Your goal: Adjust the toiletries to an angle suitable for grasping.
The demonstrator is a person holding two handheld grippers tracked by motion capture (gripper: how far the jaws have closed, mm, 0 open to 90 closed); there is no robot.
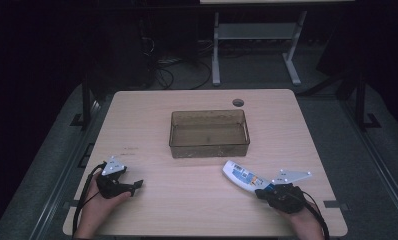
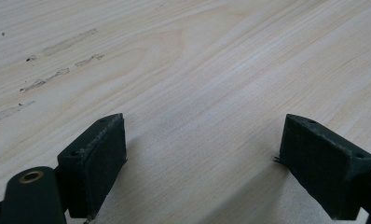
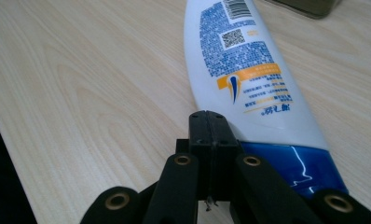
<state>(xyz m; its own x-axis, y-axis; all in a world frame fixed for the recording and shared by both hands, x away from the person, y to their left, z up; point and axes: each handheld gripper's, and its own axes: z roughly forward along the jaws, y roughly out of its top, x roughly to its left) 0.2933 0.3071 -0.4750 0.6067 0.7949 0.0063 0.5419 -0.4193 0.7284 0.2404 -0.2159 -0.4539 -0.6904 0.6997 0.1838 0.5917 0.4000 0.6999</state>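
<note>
Right tool (image 3: 207,126), jaws pressed together, rests beside the bottle (image 3: 249,79), gripping nothing; left tool (image 2: 202,158) gapes apart. Next: opening around the bottle, near the bin (image 1: 209,145).

The white bottle (image 3: 249,79) carries a back label of blue small print, too fine to read; a barcode and a QR code sit above it. An orange band crosses it lower down; the characters under it stay illegible.

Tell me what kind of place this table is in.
Probably a lab or workshop: a plain wooden table on grey flooring, loose cables on the floor behind it, and another workbench frame beyond.
</note>
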